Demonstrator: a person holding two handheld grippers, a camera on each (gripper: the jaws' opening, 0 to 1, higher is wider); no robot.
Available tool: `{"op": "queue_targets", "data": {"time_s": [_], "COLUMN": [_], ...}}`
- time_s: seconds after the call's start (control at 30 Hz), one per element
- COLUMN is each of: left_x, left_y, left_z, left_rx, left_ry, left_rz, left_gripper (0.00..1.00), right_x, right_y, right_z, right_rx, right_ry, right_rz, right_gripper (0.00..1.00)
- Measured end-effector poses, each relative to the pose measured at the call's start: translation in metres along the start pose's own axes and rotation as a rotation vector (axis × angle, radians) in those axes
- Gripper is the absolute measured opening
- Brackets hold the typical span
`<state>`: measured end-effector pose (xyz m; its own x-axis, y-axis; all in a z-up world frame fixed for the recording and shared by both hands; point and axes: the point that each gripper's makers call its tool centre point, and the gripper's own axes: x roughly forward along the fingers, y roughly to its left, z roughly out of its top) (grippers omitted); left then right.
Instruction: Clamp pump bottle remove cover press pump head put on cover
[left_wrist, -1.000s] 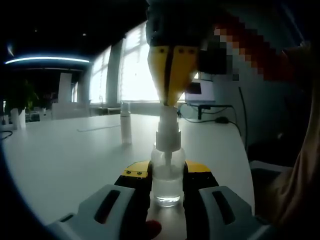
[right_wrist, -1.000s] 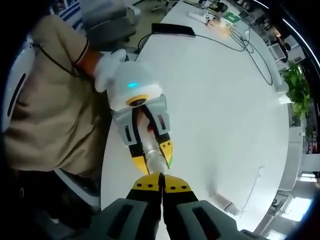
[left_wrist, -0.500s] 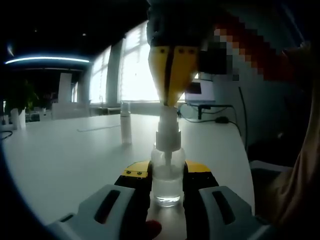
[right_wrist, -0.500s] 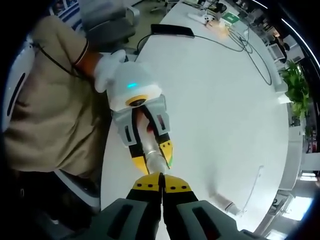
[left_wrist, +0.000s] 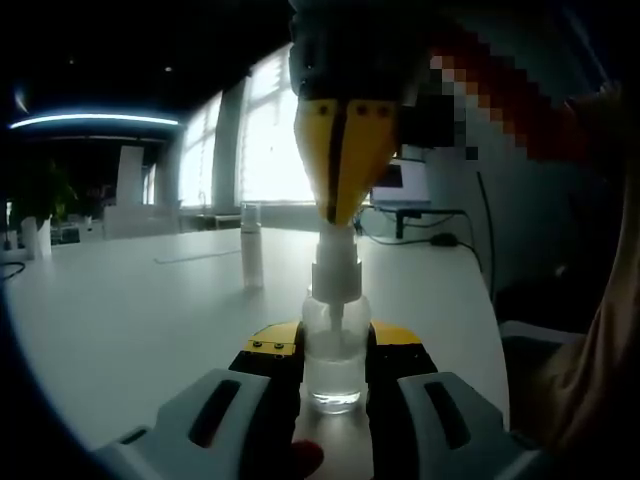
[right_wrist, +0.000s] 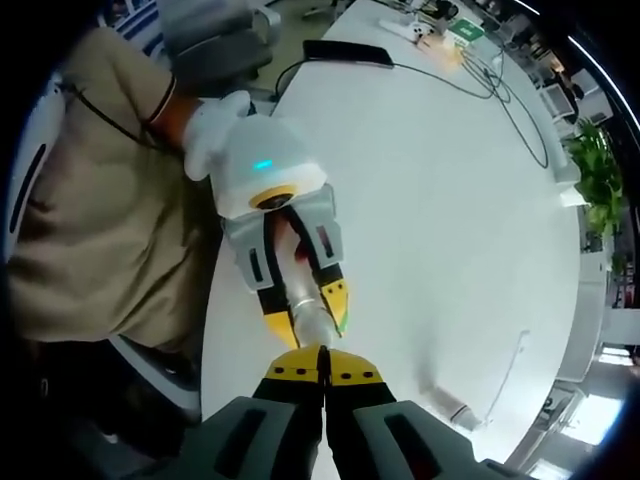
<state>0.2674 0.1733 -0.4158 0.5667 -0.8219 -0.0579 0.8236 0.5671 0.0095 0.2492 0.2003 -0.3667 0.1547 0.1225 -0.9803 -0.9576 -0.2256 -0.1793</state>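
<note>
Left tongs (left_wrist: 335, 375) clamp pump bottle (left_wrist: 334, 365) upright on bench (left_wrist: 130, 320), steadying it; right tongs (left_wrist: 343, 215), jaws closed, bear on pump head (left_wrist: 336, 262).

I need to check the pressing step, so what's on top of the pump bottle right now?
The right gripper, jaws closed, presses down on the pump head of the pump bottle, which the left gripper clamps. The pump head's very top is covered by the yellow tips.
</note>
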Motion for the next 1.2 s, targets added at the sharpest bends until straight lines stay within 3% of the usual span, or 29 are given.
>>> {"op": "queue_targets", "data": {"time_s": [0.27,0.53,1.2], "left_x": [0.0003,0.0002,0.0003], "left_y": [-0.0003,0.0003,-0.0005], "left_z": [0.0,-0.0001,0.0], "left_rx": [0.0,-0.002,-0.001], "left_ry": [0.001,0.001,0.002], "left_rz": [0.001,0.002,0.001], "left_gripper": [0.15,0.15,0.15], "right_x": [0.0002,0.0009,-0.006], "right_y": [-0.0001,0.0004,-0.0012], "right_z": [-0.002,-0.001,-0.0002], "right_rx": [0.041,0.013,0.008], "right_ry": [-0.02,0.01,-0.019], "right_rz": [0.031,0.02,-0.013], "right_gripper": [0.0,0.0,0.0]}}
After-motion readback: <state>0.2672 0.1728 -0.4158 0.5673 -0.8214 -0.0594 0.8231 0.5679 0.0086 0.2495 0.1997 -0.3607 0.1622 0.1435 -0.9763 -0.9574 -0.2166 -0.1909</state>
